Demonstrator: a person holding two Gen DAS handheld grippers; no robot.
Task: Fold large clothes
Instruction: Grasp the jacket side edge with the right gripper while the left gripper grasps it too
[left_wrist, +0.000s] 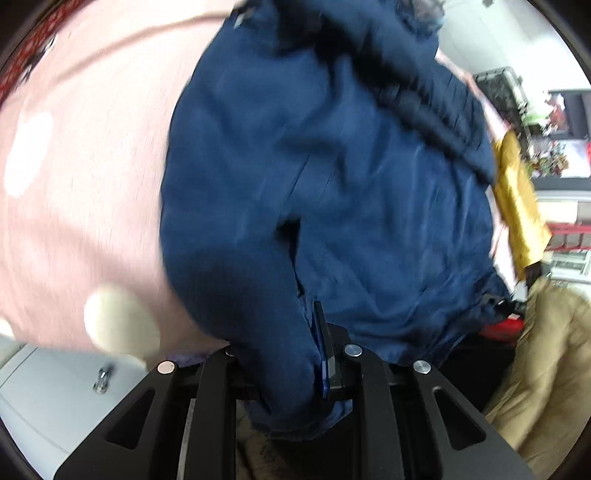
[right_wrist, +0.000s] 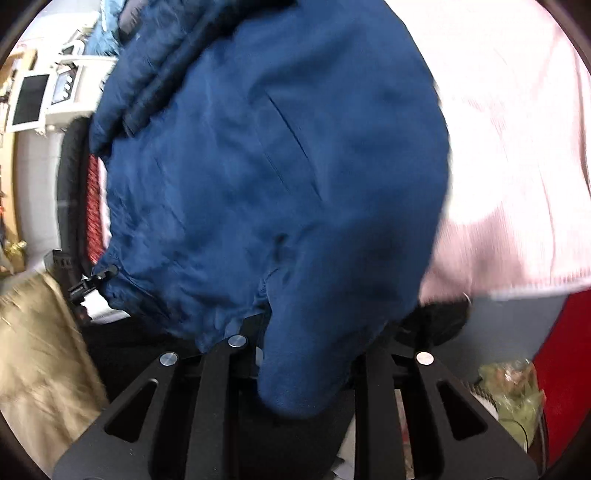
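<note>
A large navy blue jacket (left_wrist: 332, 177) fills most of the left wrist view and lies over a pink spotted sheet (left_wrist: 81, 206). My left gripper (left_wrist: 314, 354) is shut on a bunched fold of the jacket's hem, with one blue-padded finger showing. The same jacket (right_wrist: 266, 177) fills the right wrist view, over the pink sheet (right_wrist: 517, 166). My right gripper (right_wrist: 306, 373) is shut on another fold of the jacket; its fingertips are hidden under the cloth. A black cord toggle (right_wrist: 92, 284) hangs at the hem.
Tan cloth (left_wrist: 546, 369) lies at the lower right of the left view and tan cloth (right_wrist: 37, 350) at the lower left of the right view. A yellow-gold item (left_wrist: 517, 199) lies past the jacket. A red surface (right_wrist: 569, 362), a bag (right_wrist: 513, 391) and white appliances (right_wrist: 44, 96) stand around.
</note>
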